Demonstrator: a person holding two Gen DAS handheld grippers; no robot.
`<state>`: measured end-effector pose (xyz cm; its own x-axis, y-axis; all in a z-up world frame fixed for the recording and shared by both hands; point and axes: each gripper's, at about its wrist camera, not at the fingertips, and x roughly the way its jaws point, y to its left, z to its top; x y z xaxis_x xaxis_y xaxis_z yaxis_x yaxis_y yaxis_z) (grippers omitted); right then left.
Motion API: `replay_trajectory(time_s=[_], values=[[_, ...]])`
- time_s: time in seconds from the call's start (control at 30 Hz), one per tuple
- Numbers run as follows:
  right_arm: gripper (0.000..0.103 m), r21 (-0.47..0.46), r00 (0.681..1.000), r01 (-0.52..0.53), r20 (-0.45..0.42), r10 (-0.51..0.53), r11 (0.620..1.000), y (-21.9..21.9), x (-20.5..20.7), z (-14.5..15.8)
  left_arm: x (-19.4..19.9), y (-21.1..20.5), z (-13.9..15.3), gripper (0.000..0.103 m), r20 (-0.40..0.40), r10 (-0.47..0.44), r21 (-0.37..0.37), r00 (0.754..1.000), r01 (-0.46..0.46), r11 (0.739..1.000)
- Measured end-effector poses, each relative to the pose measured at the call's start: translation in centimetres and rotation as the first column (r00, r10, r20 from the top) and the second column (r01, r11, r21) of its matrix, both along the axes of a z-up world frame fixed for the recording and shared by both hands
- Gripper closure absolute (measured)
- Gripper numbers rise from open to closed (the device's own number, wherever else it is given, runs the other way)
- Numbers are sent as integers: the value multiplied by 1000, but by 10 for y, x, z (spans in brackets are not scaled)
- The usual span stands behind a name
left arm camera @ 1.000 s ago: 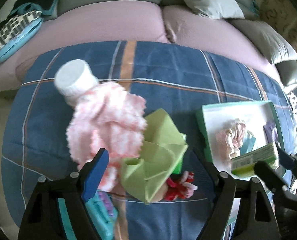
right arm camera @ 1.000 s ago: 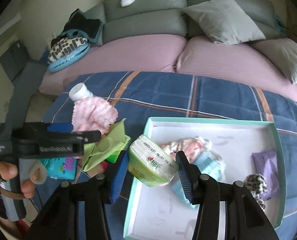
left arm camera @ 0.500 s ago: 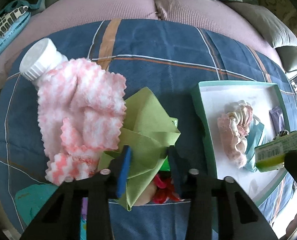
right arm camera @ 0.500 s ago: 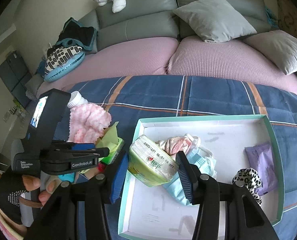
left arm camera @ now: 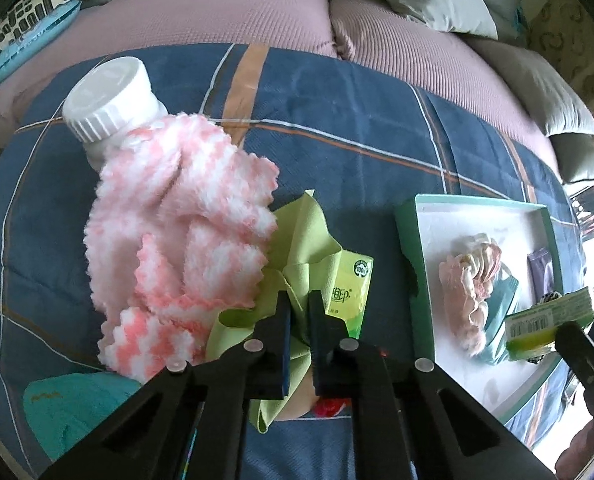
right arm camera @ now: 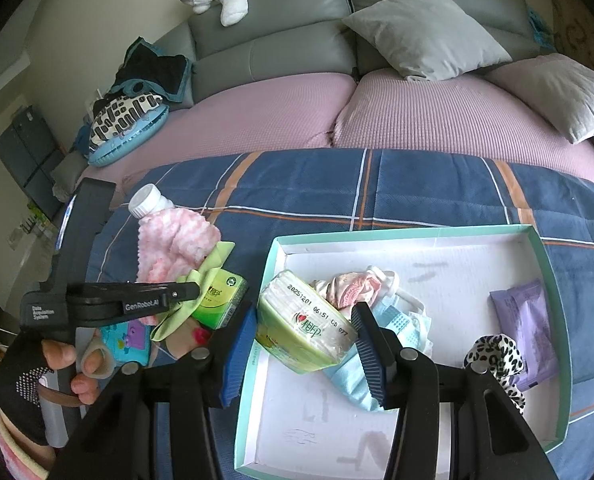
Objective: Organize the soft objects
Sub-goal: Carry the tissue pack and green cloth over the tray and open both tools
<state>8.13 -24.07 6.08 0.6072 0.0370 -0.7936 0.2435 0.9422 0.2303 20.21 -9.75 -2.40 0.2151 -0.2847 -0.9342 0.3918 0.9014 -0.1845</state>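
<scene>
Over the last second the left gripper (left arm camera: 297, 312) has sunk onto the pile at the left of the blue plaid blanket (left arm camera: 337, 128) and its jaws have just been closing: a second ago they stood wide above the green cloth (left arm camera: 297, 240), and now the fingers (left arm camera: 283, 320) are together, pinching a fold of that cloth between them. That reads as a grasp just made, so the cloth looks ready to be lifted toward the box. The pinched fold lies right at the fingertips; the rest of the cloth spreads beyond them, partly under the pink-and-white fluffy cloth (left arm camera: 177, 232) to its left and over a green tissue pack (left arm camera: 351, 292) just to its right, so the lift may drag a neighbour along. Further right, the right gripper (right arm camera: 303, 344) has kept as it was, fingers (right arm camera: 239, 356) clamped on the sides of a wrapped tissue pack (right arm camera: 305, 332), held over the near left part of the teal-rimmed box (right arm camera: 417, 232), which already holds a face mask (right arm camera: 401, 312), a purple packet (right arm camera: 525, 320) and a leopard scrunchie (right arm camera: 497, 356).
</scene>
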Motion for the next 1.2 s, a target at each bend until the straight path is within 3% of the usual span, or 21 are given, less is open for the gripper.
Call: replay_trajectory(time_s=[0.4, 0.73, 0.87, 1.0, 1.03, 1.1, 1.13, 1.2], values=[[51, 12, 1000, 4, 24, -4, 1000, -3, -3, 4, 2, 29, 41, 97, 38, 71, -150, 997, -65, 987], [51, 8, 994, 24, 103, -24, 1000, -8, -15, 28, -14, 47, 107, 98, 181, 99, -276, 978, -46, 960], [51, 9, 992, 33, 119, -34, 999, -12, -19, 33, -14, 41, 107, 98, 198, 90, -252, 976, -38, 967], [51, 11, 994, 31, 107, -32, 999, -13, -16, 29, -9, 30, 83, 97, 146, 69, -158, 987, -46, 986], [51, 11, 994, 29, 101, -30, 1000, -13, -15, 28, -7, 27, 76, 94, 129, 65, -147, 990, -45, 988], [51, 11, 995, 29, 90, -29, 1000, -13, -14, 24, -4, 24, 67, 77, 106, 63, -132, 992, -49, 990], [51, 11, 996, 28, 88, -29, 1000, -13, -14, 23, -4, 23, 63, 63, 106, 65, -116, 992, -52, 992], [51, 13, 996, 23, 86, -24, 1000, -12, -13, 22, -5, 21, 58, 59, 109, 60, -81, 992, -52, 995]])
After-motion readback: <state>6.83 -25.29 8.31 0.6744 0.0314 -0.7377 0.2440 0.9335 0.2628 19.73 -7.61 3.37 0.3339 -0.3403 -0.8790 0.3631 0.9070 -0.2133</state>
